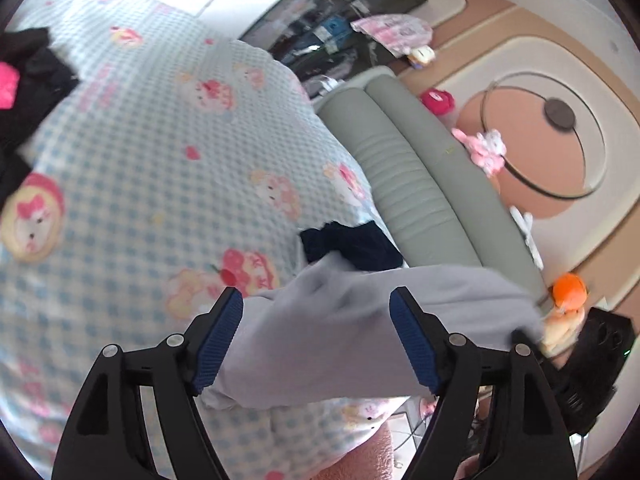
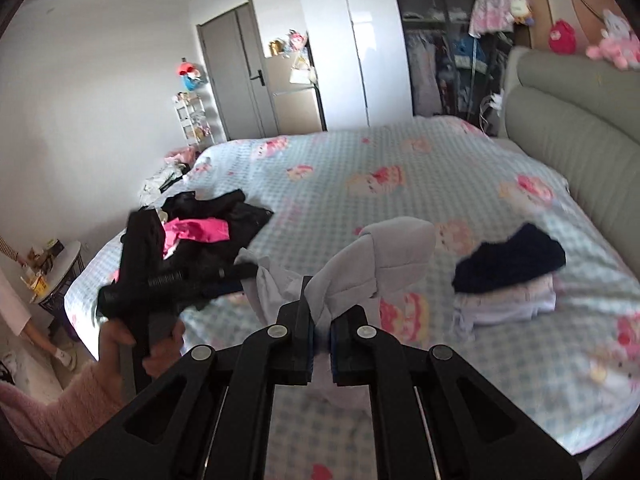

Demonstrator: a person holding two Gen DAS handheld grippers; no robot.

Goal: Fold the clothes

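Note:
A light grey garment (image 2: 384, 260) hangs bunched over the bed, with my right gripper (image 2: 320, 340) shut on one end of it. In the left wrist view the same garment (image 1: 340, 332) stretches across behind my left gripper (image 1: 316, 340). That gripper is open wide and its blue pads (image 1: 218, 344) do not press the cloth. The right gripper (image 1: 524, 334) pinches the garment's far right end there. A folded stack topped by a navy piece (image 2: 508, 260) lies on the bed near the headboard. A loose pile of black and pink clothes (image 2: 216, 228) lies at the left.
The bed has a blue checked cover (image 2: 360, 168) with cartoon prints. A grey padded headboard (image 2: 580, 120) runs along the right. A hand in a pink sleeve (image 2: 160, 344) holds the left tool. A small side table (image 2: 52, 272) stands by the bed's left edge.

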